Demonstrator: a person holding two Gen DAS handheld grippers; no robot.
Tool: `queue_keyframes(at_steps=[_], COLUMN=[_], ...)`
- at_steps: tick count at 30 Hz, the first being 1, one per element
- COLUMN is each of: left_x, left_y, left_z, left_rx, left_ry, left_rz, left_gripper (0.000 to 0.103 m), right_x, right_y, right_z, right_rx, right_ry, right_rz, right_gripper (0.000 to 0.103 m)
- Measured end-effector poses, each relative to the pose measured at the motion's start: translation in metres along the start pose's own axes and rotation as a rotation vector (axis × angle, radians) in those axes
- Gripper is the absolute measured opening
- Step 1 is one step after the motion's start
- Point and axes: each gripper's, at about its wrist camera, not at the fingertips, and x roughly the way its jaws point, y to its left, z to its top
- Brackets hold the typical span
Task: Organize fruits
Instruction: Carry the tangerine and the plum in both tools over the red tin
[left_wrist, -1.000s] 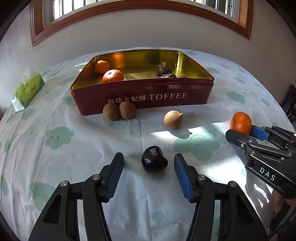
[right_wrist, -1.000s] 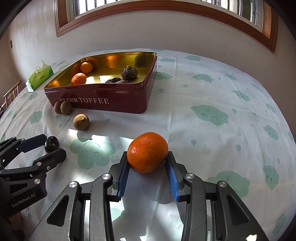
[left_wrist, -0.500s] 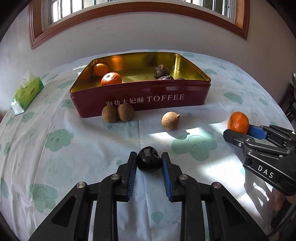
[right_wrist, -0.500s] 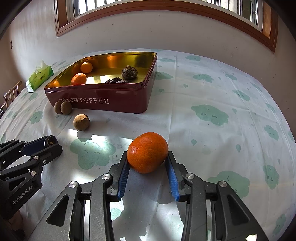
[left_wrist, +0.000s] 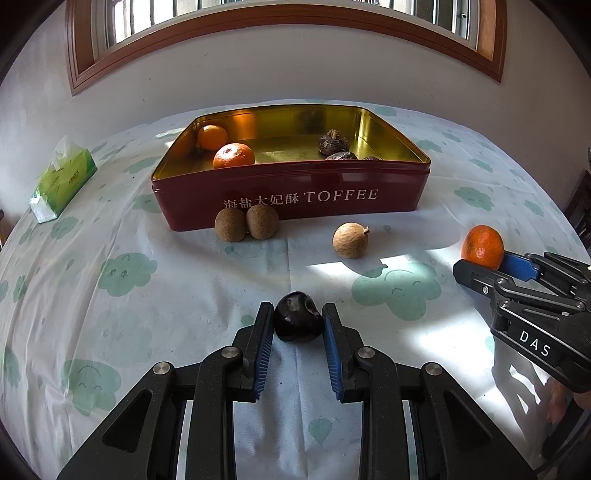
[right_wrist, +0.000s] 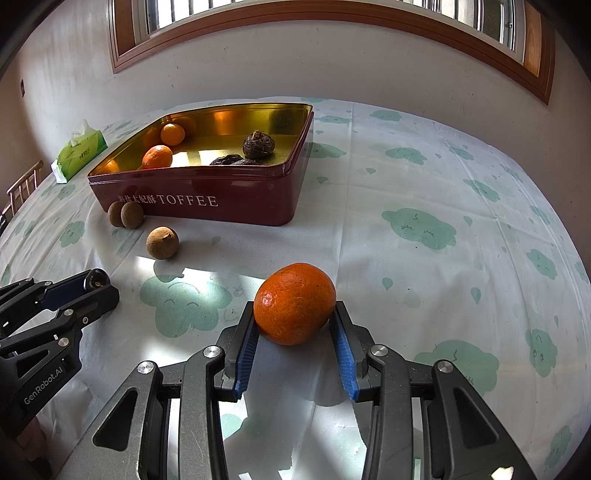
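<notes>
My left gripper (left_wrist: 297, 320) is shut on a dark chestnut-like fruit (left_wrist: 297, 322), held just above the tablecloth. My right gripper (right_wrist: 295, 314) is shut on an orange mandarin (right_wrist: 294, 303); that mandarin also shows at the right of the left wrist view (left_wrist: 482, 246). The red TOFFEE tin (left_wrist: 291, 197) stands behind, holding two mandarins (left_wrist: 233, 156) on its left side and dark fruits (left_wrist: 333, 142) on its right. Two brown longans (left_wrist: 245, 223) lie against the tin's front wall, and a third (left_wrist: 350, 240) lies alone to their right.
A green tissue pack (left_wrist: 61, 181) lies at the far left of the table. The cloud-print tablecloth (right_wrist: 421, 225) stretches wide to the right of the tin. A wall with a window frame stands behind the table. A chair back (right_wrist: 20, 188) shows at the left edge.
My left gripper has closed on the dark fruit and lifted it slightly. My right gripper has kept hold of the mandarin and stayed nearly still.
</notes>
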Motion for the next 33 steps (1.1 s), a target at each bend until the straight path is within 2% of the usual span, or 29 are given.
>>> queue_keyframes(at_steps=[17,33], left_x=[-0.004,0.001], left_y=[0.006,0.012], left_z=[-0.001,0.002], left_rx=[-0.031,-0.051], left_ry=[-0.016,0.007], left_rz=[0.024,0.002], left_gripper=[0.028,0.028], right_x=[0.0,-0.003], right_y=[0.0,-0.007], right_z=[0.0,0.009], right_rx=[-0.003,0.042], right_ry=[0.0,0.004], right_rz=[-0.005,0.004], right_gripper=[0.035,0.034])
